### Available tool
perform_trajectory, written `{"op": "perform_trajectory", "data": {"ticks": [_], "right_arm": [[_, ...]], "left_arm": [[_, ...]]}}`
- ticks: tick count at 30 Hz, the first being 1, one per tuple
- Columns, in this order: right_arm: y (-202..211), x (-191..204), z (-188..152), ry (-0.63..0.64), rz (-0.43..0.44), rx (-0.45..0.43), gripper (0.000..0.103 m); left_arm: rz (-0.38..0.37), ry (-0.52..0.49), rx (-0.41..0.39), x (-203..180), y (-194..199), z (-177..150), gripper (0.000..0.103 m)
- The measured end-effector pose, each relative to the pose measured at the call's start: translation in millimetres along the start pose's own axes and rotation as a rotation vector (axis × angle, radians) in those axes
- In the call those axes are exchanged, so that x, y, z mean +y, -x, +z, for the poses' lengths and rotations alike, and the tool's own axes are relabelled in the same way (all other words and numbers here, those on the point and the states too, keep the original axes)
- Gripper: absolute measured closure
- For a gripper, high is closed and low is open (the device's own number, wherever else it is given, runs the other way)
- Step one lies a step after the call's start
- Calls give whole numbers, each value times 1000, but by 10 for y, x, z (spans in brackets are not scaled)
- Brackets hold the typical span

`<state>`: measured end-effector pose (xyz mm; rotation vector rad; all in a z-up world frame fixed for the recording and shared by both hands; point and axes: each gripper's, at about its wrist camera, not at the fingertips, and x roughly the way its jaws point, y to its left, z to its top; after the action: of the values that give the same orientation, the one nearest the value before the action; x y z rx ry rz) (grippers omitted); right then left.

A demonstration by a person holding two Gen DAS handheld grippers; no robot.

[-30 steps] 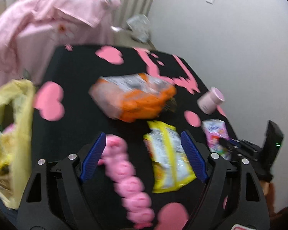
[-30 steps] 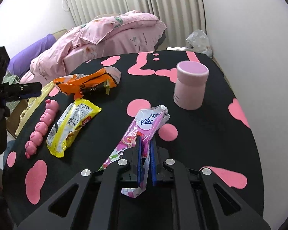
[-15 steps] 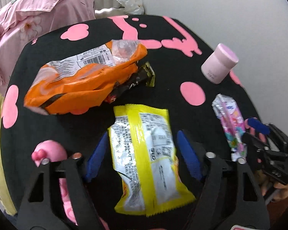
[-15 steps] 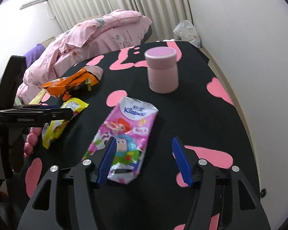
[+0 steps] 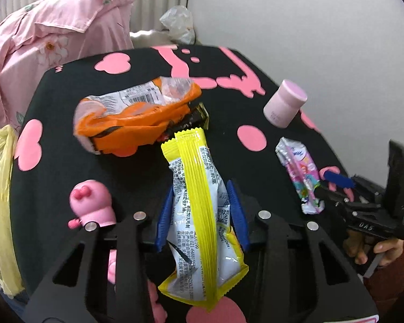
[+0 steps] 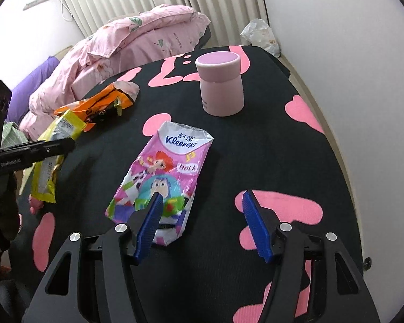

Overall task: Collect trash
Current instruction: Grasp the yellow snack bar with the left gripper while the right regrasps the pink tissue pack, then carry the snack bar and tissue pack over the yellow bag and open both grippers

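Note:
My left gripper [image 5: 200, 216] is shut on a yellow snack wrapper [image 5: 199, 210] and holds it lifted off the black table [image 5: 54, 123]; the wrapper also shows in the right wrist view [image 6: 55, 150]. An orange snack bag [image 5: 137, 118] lies behind it. My right gripper [image 6: 202, 223] is open and empty, just above the table. A pink Kleenex tissue pack [image 6: 164, 175] lies flat by its left finger [image 6: 148, 226], and also shows in the left wrist view [image 5: 300, 172].
A pink jar [image 6: 220, 83] stands behind the tissue pack. A pink bumpy toy [image 5: 93, 206] lies at the left. A yellow plastic bag [image 5: 0, 202] hangs off the table's left edge. A pink quilt [image 6: 137, 40] is behind the table.
My left gripper closed on the yellow wrapper and lifted it. My right gripper opened, letting the tissue pack lie flat on the table.

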<state>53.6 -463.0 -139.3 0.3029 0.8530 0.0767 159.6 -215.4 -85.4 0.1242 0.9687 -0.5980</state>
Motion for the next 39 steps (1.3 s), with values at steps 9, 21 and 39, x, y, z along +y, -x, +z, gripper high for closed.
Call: {"op": "perform_trajectory", "data": {"ticks": [9,21,39], "right_arm": [[150,340,38,4,-29,-48,45],[-67,432,56,57,-125,19,45],[5,330,27,67,-118,-12,76]], "left_arm": [[-2,83,-73,118,209,-148,66],[-23,118,-83,212,271,-239,65],[-31,112,-91,201,321,-257,64]]}}
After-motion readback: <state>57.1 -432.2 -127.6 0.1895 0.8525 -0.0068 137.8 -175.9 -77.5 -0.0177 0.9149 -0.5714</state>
